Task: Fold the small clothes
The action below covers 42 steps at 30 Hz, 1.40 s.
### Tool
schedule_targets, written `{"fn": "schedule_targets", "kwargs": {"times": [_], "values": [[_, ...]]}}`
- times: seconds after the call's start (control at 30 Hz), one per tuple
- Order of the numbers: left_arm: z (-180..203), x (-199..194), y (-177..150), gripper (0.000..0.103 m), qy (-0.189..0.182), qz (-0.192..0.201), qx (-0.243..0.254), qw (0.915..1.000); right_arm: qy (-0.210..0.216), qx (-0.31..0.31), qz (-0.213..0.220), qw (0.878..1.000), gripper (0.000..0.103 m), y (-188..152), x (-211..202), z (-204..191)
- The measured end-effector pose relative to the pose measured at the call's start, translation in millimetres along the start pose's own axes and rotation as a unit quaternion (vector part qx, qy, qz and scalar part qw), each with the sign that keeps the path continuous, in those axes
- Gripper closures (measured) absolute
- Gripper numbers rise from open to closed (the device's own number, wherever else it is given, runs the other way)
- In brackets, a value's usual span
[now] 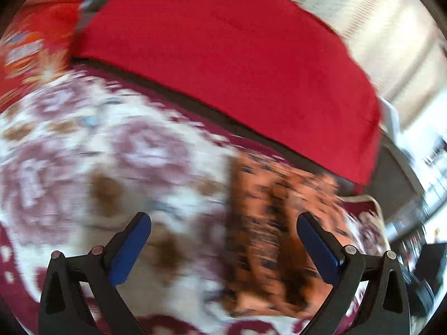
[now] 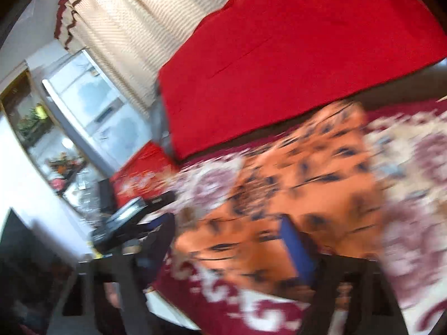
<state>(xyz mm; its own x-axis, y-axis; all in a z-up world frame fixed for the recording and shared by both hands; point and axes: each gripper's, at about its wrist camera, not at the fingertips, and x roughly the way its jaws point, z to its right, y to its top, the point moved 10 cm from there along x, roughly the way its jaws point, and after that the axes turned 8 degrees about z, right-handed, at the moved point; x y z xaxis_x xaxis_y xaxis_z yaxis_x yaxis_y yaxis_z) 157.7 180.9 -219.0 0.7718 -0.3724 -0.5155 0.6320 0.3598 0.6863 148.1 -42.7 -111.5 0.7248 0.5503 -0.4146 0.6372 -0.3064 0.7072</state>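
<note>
Both views are smeared with blur. The small orange garment with dark printed marks (image 1: 279, 237) lies flat on the maroon-and-cream patterned carpet (image 1: 83, 153), just in front of the red-covered sofa (image 1: 237, 55). The left gripper (image 1: 223, 248) hangs wide open, empty, above the garment's left edge. The right gripper (image 2: 226, 240) stands partly open, with nothing pinched that I can make out. Risk: a hurried grab snags only one layer, or carpet too, skewing the fold.
</note>
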Motion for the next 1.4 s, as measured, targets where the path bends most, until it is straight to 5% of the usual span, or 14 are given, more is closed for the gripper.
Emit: {"fn": "schedule_targets", "kwargs": {"times": [0.13, 0.23, 0.27, 0.43, 0.47, 0.5, 0.57, 0.83, 0.87, 0.93, 1.07, 1.13, 1.27, 1.4], "values": [[49, 9, -19, 0.0, -0.009, -0.001, 0.093, 0.9956, -0.057, 0.033, -0.003, 0.998, 0.065, 3, -4, 44], [38, 48, -60, 0.0, 0.104, -0.084, 0.173, 0.9758, -0.086, 0.038, -0.061, 0.994, 0.065, -22, 12, 69], [30, 57, -73, 0.0, 0.125, -0.11, 0.18, 0.9695, -0.093, 0.03, -0.07, 0.993, 0.064, -28, 14, 72], [21, 63, -72, 0.0, 0.095, -0.129, 0.122, 0.9795, -0.072, 0.02, -0.071, 0.995, 0.064, 1, 14, 58], [20, 63, -72, 0.0, 0.093, -0.13, 0.117, 0.9802, -0.072, 0.034, -0.06, 0.995, 0.062, 14, 15, 62], [20, 64, -73, 0.0, 0.091, -0.131, 0.111, 0.9809, -0.079, 0.045, -0.05, 0.995, 0.039, 24, 20, 69], [21, 64, -72, 0.0, 0.09, -0.129, 0.116, 0.9807, -0.088, 0.076, -0.018, 0.993, 0.016, 50, 26, 86], [19, 69, -76, 0.0, 0.084, -0.134, 0.116, 0.9805, -0.085, 0.185, -0.072, 0.976, 0.016, 71, 100, 147], [19, 70, -75, 0.0, 0.085, -0.135, 0.117, 0.9803, -0.074, 0.209, -0.078, 0.972, 0.024, 71, 114, 152], [20, 70, -74, 0.0, 0.084, -0.134, 0.121, 0.9801, -0.089, 0.202, -0.092, 0.971, 0.063, 68, 133, 159], [23, 66, -66, 0.0, 0.076, -0.125, 0.119, 0.982, -0.128, 0.177, -0.115, 0.969, 0.065, 66, 149, 165], [23, 61, -60, 0.0, 0.076, -0.111, 0.123, 0.9832, -0.118, 0.211, -0.108, 0.964, 0.061, 72, 142, 166], [27, 49, -51, 0.0, 0.091, -0.076, 0.165, 0.9791, -0.084, 0.218, -0.042, 0.971, 0.027, 95, 100, 152], [29, 40, -47, 0.0, 0.098, -0.058, 0.184, 0.9764, -0.074, 0.164, -0.032, 0.983, 0.026, 88, 51, 128]]}}
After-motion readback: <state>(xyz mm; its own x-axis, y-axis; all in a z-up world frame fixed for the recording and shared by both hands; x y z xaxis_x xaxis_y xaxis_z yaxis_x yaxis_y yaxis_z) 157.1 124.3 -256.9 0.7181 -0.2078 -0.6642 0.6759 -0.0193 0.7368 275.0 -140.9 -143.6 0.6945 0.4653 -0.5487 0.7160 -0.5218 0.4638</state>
